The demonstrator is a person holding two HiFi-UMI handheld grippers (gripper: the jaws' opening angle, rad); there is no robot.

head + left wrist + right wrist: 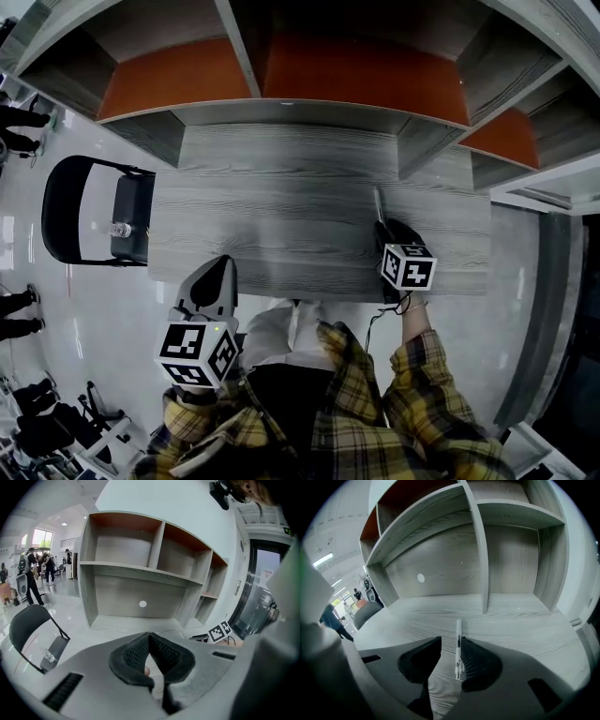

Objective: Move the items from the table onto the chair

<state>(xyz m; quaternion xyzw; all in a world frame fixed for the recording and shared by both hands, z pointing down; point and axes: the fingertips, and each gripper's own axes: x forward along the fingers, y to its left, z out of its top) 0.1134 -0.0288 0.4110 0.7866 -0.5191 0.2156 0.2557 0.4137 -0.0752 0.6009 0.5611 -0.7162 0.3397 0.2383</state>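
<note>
Close by the person's waist, off the near edge of the table (281,216), the left gripper (223,264) hangs idle with its pads pressed tip to tip and nothing between them. Further out, the right gripper (383,229) rests low on the tabletop with its jaws parted around the pen (378,204). From its own view, the pen (458,644) lies flat on the wood, close against the right-hand pad, with a clear gap to the left one, so it is straddled but not yet pinched. To my eye the step in hand is the pinch itself. It would go best with the pads kept right down on the surface, since the pen is slim and low. I would also nudge the gripper a touch to the right so the barrel sits mid-gap, or else the closing left pad may roll it. Then squeeze across the barrel and lift straight up before swinging over. The pen's long axis runs away from the person, almost in line with the jaws, towards the upright divider of the shelf (281,66) at the back. Its near end lies between the pads and its far end sticks out past the tips. I cannot tell which end is the nib. Off to the left, beyond the table's end, stands the chair (66,202) with a small bottle (119,229) already on its seat.
</note>
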